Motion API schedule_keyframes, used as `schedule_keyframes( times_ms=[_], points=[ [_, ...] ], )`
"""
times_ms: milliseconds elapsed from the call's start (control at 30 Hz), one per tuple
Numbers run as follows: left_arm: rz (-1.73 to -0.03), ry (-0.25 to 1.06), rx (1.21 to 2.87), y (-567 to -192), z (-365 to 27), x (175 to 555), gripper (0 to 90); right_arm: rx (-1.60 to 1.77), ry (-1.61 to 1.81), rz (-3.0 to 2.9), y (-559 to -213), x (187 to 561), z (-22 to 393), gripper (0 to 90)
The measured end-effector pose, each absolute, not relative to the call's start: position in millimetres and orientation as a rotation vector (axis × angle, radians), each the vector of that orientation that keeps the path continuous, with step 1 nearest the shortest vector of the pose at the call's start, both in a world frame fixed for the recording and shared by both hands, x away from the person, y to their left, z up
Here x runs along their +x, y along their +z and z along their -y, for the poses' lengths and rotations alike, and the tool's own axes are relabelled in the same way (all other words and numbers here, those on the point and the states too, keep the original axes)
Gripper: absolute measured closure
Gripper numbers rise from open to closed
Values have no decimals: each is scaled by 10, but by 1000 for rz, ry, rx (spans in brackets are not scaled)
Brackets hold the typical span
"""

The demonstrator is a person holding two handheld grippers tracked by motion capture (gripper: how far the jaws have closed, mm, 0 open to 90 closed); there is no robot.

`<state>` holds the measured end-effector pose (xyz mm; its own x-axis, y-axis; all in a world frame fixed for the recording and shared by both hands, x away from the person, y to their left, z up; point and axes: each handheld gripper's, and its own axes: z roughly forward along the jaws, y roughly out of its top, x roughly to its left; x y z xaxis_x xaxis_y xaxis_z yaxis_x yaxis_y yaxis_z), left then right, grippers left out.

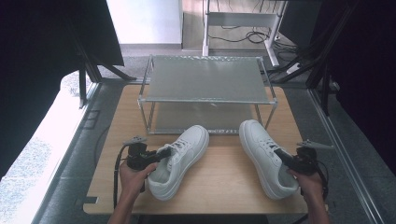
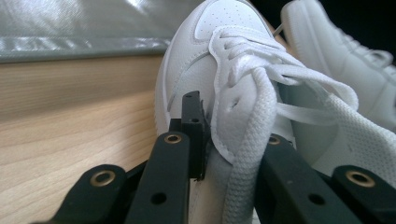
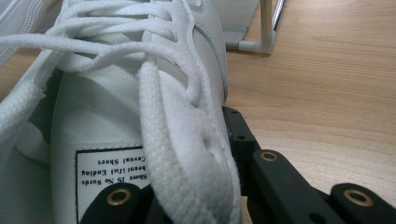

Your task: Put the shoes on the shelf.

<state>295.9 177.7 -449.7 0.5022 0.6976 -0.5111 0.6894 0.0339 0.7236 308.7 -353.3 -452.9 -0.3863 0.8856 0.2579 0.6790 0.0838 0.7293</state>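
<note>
Nearest the person, 2 hands grip the tools. The left hand-held gripper (image 1: 164, 153) is clamped on the lace-side edge of the left white sneaker (image 1: 180, 161) — jaws either side of the eyelet flap. The right hand-held gripper (image 1: 280, 154) pinches the matching edge of the right white sneaker (image 1: 264, 151). Both sneakers rest on the wooden bench (image 1: 224, 182), toes pointing away. Beyond them — a 2-tier metal shoe rack (image 1: 208, 79).

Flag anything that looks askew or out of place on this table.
The two white shoes are splayed: the left shoe angles its toe right, the right shoe angles left. Both have loose laces. Nothing is damaged or spilled.
</note>
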Motion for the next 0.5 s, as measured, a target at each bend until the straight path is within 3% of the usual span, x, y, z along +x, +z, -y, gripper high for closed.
schedule_keyframes(
  times_ms=[500],
  points=[
    [-1136,-29,1523,-4332,-1932,2882,807,1597,1400,-2062,-4507,3066,3569,858]
  ],
)
